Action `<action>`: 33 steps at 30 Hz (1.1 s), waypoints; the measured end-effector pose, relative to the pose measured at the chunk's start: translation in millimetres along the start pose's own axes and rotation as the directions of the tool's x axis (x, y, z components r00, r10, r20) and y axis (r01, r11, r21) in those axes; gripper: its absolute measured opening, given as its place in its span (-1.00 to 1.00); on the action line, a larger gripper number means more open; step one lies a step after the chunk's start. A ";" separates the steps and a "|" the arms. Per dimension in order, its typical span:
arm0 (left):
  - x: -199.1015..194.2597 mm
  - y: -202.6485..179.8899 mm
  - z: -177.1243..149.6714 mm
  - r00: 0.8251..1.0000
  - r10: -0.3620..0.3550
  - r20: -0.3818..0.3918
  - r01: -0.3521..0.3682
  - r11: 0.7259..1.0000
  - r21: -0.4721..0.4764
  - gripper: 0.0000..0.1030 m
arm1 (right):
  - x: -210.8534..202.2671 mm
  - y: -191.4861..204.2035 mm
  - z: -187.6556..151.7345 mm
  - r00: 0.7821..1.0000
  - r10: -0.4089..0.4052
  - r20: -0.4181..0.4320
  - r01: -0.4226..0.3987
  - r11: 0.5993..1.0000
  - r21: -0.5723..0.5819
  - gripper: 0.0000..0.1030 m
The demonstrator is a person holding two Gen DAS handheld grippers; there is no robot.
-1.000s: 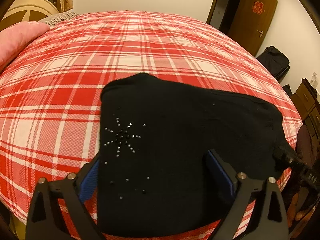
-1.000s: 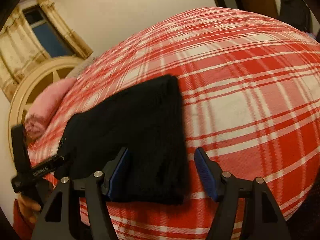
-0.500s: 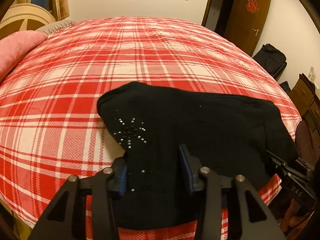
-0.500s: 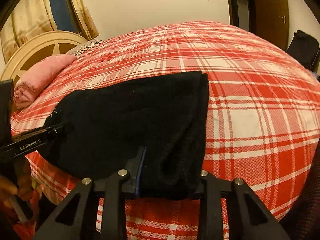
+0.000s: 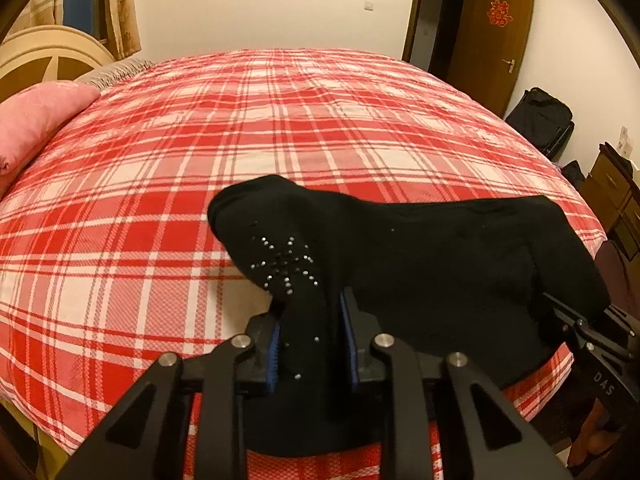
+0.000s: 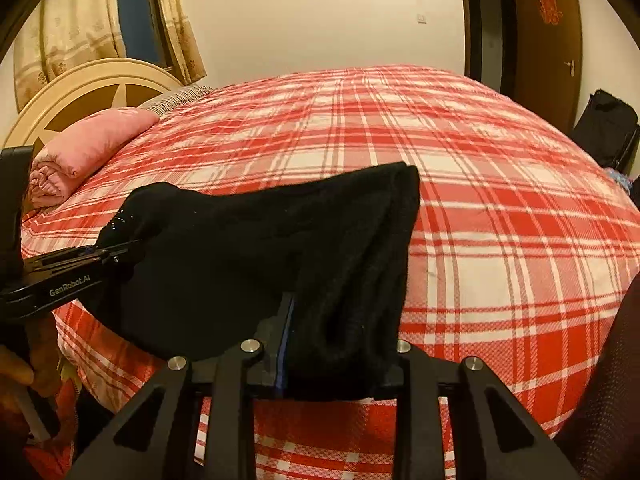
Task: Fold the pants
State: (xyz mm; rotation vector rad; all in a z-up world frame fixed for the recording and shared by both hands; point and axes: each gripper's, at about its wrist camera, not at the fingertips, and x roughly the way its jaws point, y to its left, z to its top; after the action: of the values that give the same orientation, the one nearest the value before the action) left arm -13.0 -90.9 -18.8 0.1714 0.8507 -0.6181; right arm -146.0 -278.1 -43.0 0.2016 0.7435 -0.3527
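Observation:
Black pants (image 5: 440,256) with a rhinestone star (image 5: 286,266) lie folded near the front edge of the bed; they also show in the right wrist view (image 6: 256,256). My left gripper (image 5: 310,344) is shut on the near left corner of the pants, by the star, and lifts it. My right gripper (image 6: 340,352) is shut on the near right corner of the pants. The fabric bunches up between both jaws. The left gripper also shows at the left of the right wrist view (image 6: 108,254), and the right gripper at the right of the left wrist view (image 5: 560,316).
The red plaid bed sheet (image 5: 280,120) spreads beyond the pants. A pink pillow (image 5: 36,124) and a cream headboard (image 6: 80,92) are at the left. A brown door (image 5: 496,36), a black bag (image 5: 540,120) and a wooden dresser (image 5: 616,196) stand at the right.
Both grippers have closed on the near edge of the pants and have raised it off the sheet. The fabric has gathered into folds.

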 end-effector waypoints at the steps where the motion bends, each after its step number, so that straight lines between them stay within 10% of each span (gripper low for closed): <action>1: -0.3 -0.5 0.7 1.000 0.001 0.000 -0.001 1.000 0.002 -0.50 | -0.7 1.2 1.2 1.000 -0.001 0.004 0.001 1.000 -0.003 -0.43; 33: -8.9 30.9 23.0 0.999 -0.031 0.037 0.033 0.997 -0.065 -0.52 | 2.3 36.1 45.3 0.997 0.021 0.068 -0.017 0.998 -0.056 -0.44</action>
State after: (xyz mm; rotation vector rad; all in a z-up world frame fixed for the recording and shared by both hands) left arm 15.2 -70.6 0.0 0.0875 0.8392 -0.6211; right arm -102.4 -259.1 -10.0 0.1442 0.6822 -0.3189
